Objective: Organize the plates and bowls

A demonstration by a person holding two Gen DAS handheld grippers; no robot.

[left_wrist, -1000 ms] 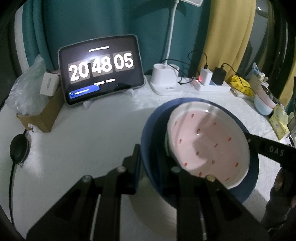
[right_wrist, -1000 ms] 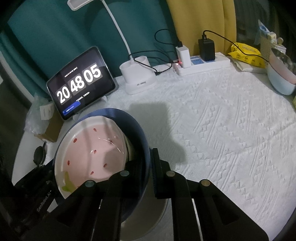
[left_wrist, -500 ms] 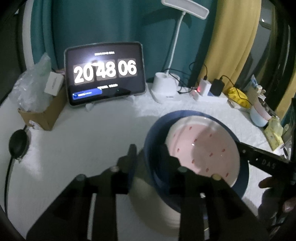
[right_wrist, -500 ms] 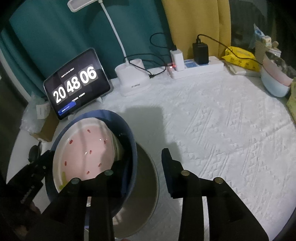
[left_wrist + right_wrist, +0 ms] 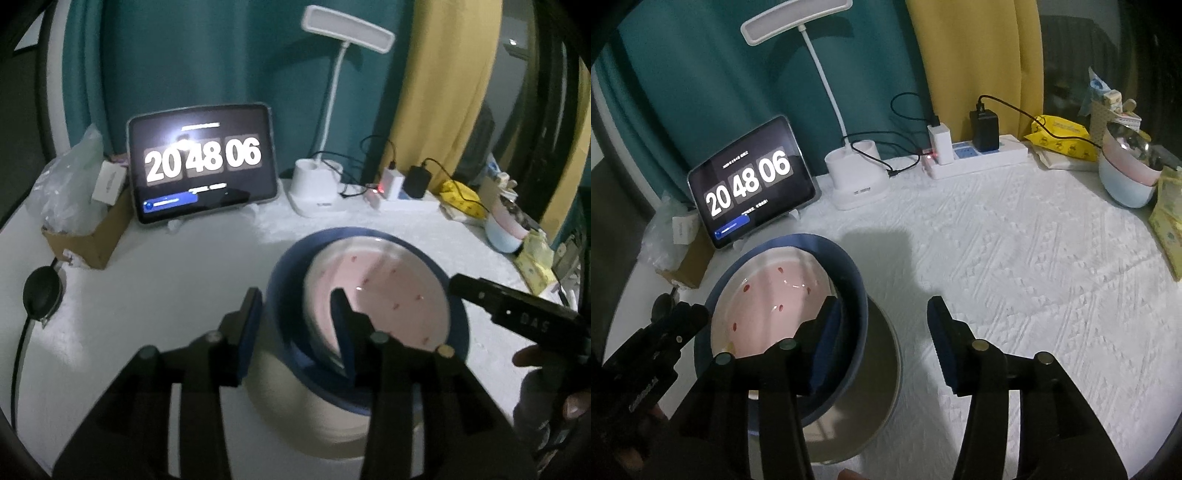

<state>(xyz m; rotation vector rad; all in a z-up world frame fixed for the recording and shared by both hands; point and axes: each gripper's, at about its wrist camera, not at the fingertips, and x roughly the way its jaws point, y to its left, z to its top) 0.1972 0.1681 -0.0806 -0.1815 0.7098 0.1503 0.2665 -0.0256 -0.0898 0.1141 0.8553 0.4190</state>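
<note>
A stack stands on the white tablecloth: a pink bowl with red specks sits inside a dark blue bowl, which rests on a pale plate. The same pink bowl, blue bowl and plate show in the right wrist view. My left gripper is open, its jaws straddling the blue bowl's near rim without gripping. My right gripper is open too, one finger inside the blue bowl's rim and one outside.
A tablet clock, a white desk lamp and a power strip line the back edge. A cardboard box with plastic stands at left. Stacked pastel bowls and yellow packets sit at right.
Both grippers have opened and let go of the blue bowl's rim. The stack has come down onto the pale plate, and both grippers have risen and drawn back slightly.
</note>
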